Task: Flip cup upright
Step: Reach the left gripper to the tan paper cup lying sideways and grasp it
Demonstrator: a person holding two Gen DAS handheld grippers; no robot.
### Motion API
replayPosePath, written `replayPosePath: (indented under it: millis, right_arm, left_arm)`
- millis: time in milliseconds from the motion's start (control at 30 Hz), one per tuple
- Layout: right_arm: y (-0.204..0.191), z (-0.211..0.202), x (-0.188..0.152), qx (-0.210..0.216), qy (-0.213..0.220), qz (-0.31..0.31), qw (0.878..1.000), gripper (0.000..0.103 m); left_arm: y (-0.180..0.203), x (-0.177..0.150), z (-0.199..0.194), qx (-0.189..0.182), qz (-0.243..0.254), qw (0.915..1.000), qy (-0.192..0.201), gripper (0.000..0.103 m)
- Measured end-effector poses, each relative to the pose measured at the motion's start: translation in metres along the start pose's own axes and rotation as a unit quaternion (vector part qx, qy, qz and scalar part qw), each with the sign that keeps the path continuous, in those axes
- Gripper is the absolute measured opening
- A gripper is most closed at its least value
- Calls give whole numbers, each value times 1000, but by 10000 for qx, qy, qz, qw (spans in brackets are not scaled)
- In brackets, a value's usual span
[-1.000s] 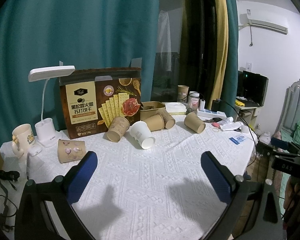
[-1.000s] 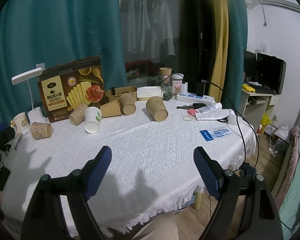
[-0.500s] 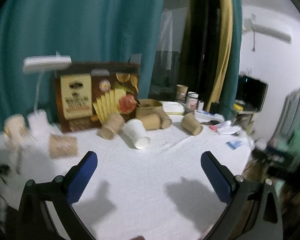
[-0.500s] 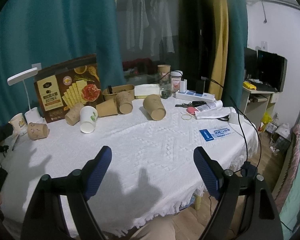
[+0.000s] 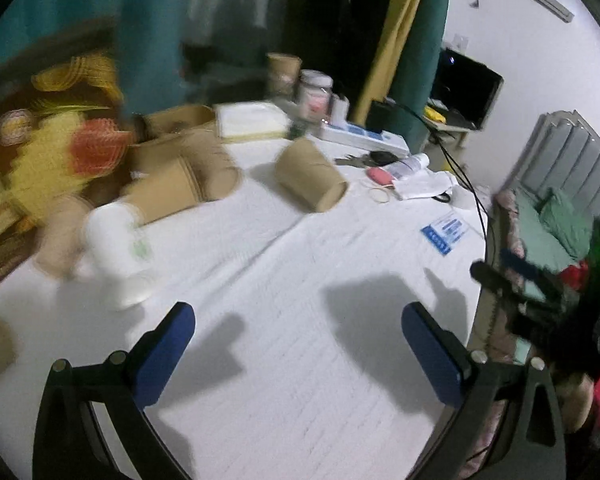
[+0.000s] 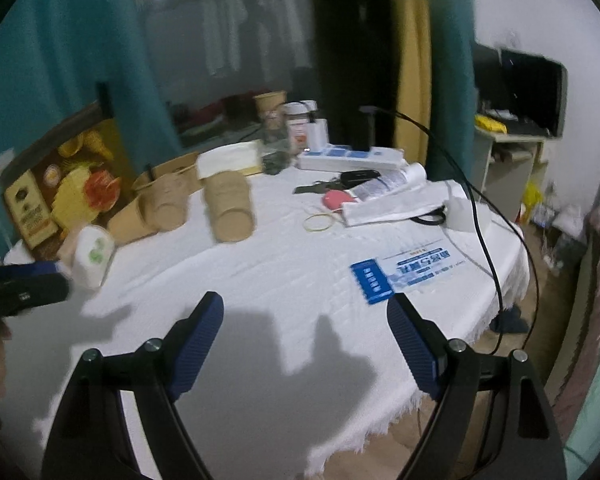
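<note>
Several paper cups lie on their sides on the white tablecloth. A brown cup (image 5: 310, 180) lies alone at mid-table; it also shows in the right wrist view (image 6: 230, 210). A white cup (image 5: 118, 256) lies at the left, also in the right wrist view (image 6: 92, 254). More brown cups (image 5: 172, 188) lie behind it, blurred. My left gripper (image 5: 298, 344) is open and empty above the cloth, short of the cups. My right gripper (image 6: 304, 336) is open and empty near the table's front edge. The left gripper's tip (image 6: 24, 284) shows at the right view's left edge.
A cracker box (image 6: 60, 196) stands at the back left. A power strip (image 6: 348, 158), a jar (image 6: 298, 132), an upright cup (image 6: 270, 110), keys, a rubber band (image 6: 320, 222), papers and a blue card (image 6: 404, 276) lie at the back right. A black cable (image 6: 484, 220) hangs over the right edge.
Both grippers have moved forward over the table and swung right; the cups look larger and sit further left. The left view is motion-blurred. Both jaws have stayed open.
</note>
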State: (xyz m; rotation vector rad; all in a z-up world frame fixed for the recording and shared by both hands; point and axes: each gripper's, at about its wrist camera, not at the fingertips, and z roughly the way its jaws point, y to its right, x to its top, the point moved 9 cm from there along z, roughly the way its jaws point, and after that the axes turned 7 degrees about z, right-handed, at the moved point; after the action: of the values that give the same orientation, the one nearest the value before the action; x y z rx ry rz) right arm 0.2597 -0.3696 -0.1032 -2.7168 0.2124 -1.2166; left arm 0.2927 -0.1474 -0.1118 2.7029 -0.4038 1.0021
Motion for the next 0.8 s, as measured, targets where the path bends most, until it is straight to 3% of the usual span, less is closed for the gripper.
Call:
replayPosePath:
  millis: [167, 300, 400, 467, 600, 667, 800]
  right_arm:
    - [26, 28, 16, -1, 13, 278, 9996, 82]
    - [46, 51, 26, -38, -36, 444, 9990, 82]
    - [55, 63, 31, -59, -49, 521, 9986, 82]
    - [60, 66, 31, -50, -72, 563, 9984, 82]
    - [66, 75, 26, -41, -166, 626, 9979, 82]
    - [67, 75, 22, -45, -219, 660, 9976, 82]
    - [64, 70, 16, -37, -253, 695, 9973, 82]
  left_arm:
    - [9, 46, 74, -422, -520, 9974, -270, 103]
    - [3, 82, 120, -466, -789, 9953, -310, 101]
    - [-1, 101, 148, -467, -945, 9938, -345, 93]
    - [-5, 106, 164, -537, -1146, 9909, -467, 82]
    - [-5, 108, 190, -631, -1281, 9876, -646, 80]
    - [-4, 108, 197, -666, -1328, 9864, -700, 64]
    - [-2, 106, 194, -811, -1376, 9849, -676, 62]
